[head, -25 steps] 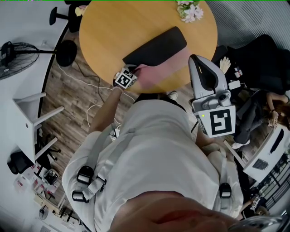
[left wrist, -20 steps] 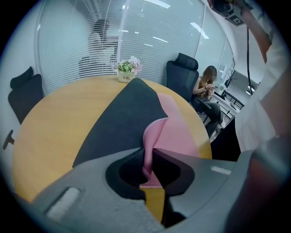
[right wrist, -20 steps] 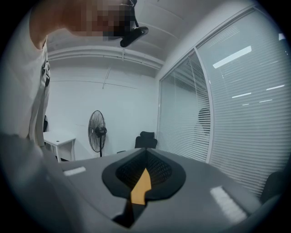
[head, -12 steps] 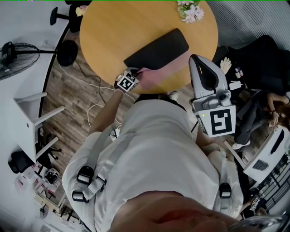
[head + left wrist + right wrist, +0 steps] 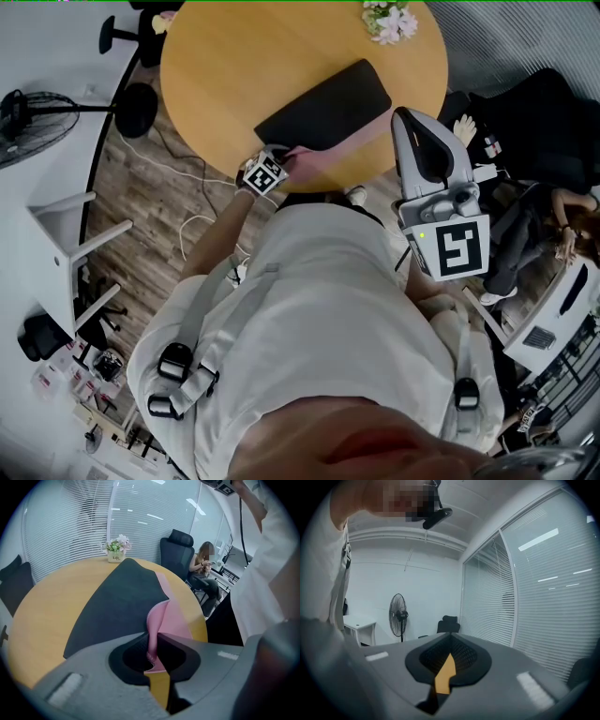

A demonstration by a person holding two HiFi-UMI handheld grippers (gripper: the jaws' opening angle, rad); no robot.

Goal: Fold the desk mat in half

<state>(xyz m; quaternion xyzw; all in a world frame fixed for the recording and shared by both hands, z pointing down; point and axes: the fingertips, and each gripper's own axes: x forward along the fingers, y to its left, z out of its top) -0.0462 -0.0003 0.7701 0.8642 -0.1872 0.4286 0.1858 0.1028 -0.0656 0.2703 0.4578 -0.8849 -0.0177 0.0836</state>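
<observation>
Left gripper [image 5: 153, 644]: jaws nearly closed, pinching the lifted pink corner [image 5: 161, 616] of the desk mat, black on top and pink underneath [image 5: 117, 606]. Its own view shows the pink edge curling up out of the pads.

Head view: that gripper [image 5: 286, 155] sits at the near rim of the round orange-wood table [image 5: 216, 66]. The mat [image 5: 328, 103] lies slantwise across the top, mostly flat and black, with a pink flap [image 5: 317, 161] turned over at the near end.

Right gripper [image 5: 450, 641]: jaws together, nothing held. In the head view it [image 5: 405, 117] is held off the table's right edge, clear of the mat.

Left gripper view only: a small pot of pale flowers [image 5: 117, 552] past the mat's far end, and a seated person [image 5: 204, 564] beyond the table.

Right gripper view only: a black standing fan [image 5: 398, 616], a dark office chair [image 5: 449, 623] and white window blinds [image 5: 534, 597].
</observation>
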